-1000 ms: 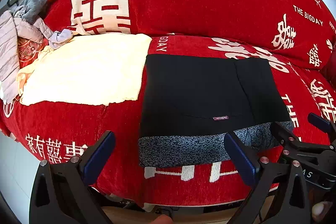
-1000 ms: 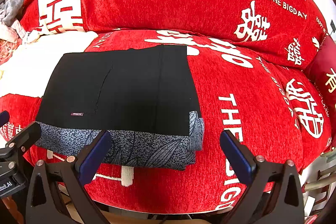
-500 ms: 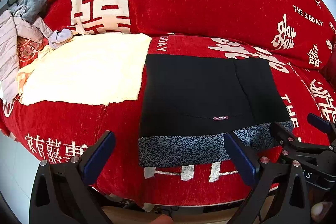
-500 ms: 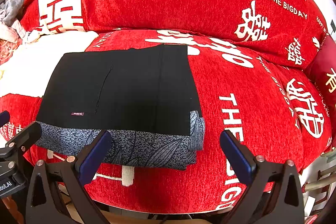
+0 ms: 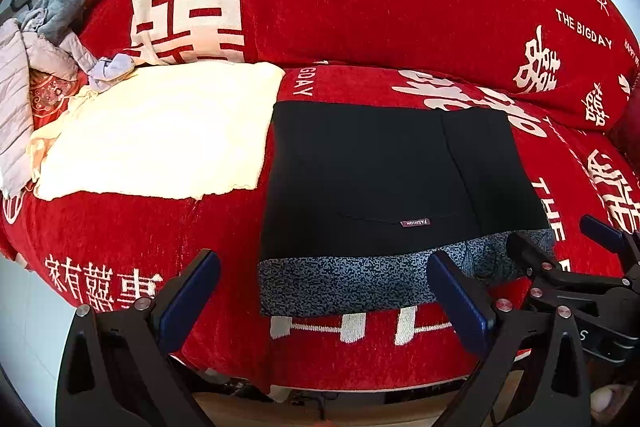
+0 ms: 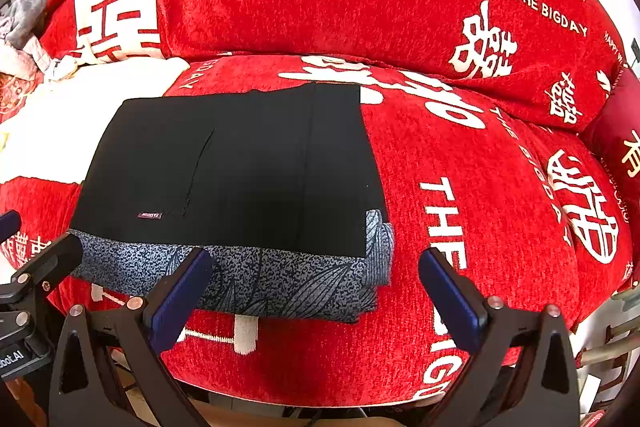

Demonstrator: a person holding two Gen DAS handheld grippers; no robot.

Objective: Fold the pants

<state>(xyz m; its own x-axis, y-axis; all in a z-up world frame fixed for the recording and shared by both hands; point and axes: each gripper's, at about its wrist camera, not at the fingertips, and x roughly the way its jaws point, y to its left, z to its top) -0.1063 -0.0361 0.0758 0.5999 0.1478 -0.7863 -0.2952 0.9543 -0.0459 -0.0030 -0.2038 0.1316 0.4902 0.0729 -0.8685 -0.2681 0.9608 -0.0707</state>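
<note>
On the red sofa (image 5: 360,27) your folded pants (image 5: 384,183) lie flat; both grippers (image 5: 320,295) (image 6: 312,291) hover with fingers spread, holding nothing. Only your left view shows the cream blanket (image 5: 160,131) fully, beside the pants.

The red sofa cover (image 5: 360,27) carries white print: "THE BIGDAY" on the backrest at right, "HAPPY WEDDING" partly cut off at the top left, "THE BIG…" on the seat, and large double-happiness characters. A small tag (image 5: 415,223) on the black pants (image 5: 360,167) reads "FASHION", seen upside down. The left gripper (image 6: 16,307) shows "…oot.AI".
</note>
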